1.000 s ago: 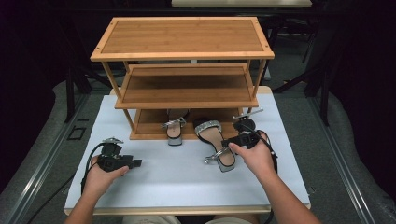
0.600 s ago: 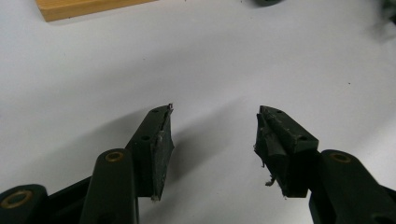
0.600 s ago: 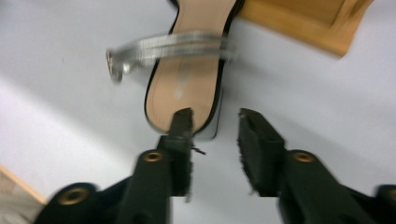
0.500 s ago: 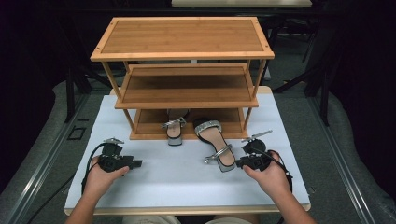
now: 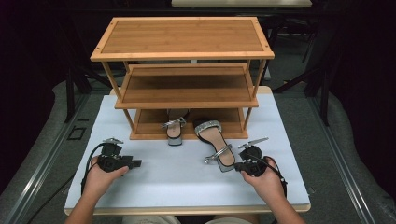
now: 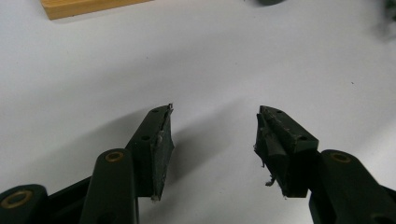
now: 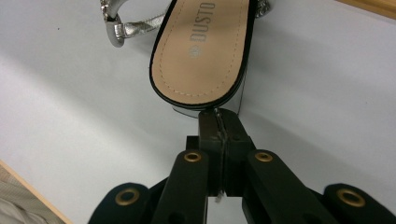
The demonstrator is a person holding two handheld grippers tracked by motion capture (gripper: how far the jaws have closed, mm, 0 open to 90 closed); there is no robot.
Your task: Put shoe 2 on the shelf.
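Surface: white table top (image 5: pixel 187 177) under dark surroundings, with a three-tier wooden rack (image 5: pixel 182 51) at its far side.
Your right gripper (image 7: pixel 218 122): jaws pressed together with nothing between them, tips just short of the sandal heel.
Your left gripper (image 6: pixel 214 133): jaws spread wide over bare white, holding nothing.
Near sandal (image 5: pixel 215 142): flat on the table, tan insole up, silver strap, toe at the rack's bottom shelf.
Second sandal (image 5: pixel 173 128): partly on the bottom shelf, heel overhanging toward you.
Your hands: left hand (image 5: pixel 100 175) and right hand (image 5: pixel 266 179) rest near the table's front edge, well apart.

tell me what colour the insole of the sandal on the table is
Tan, with a black edge, on the sandal; the right gripper view shows it best.
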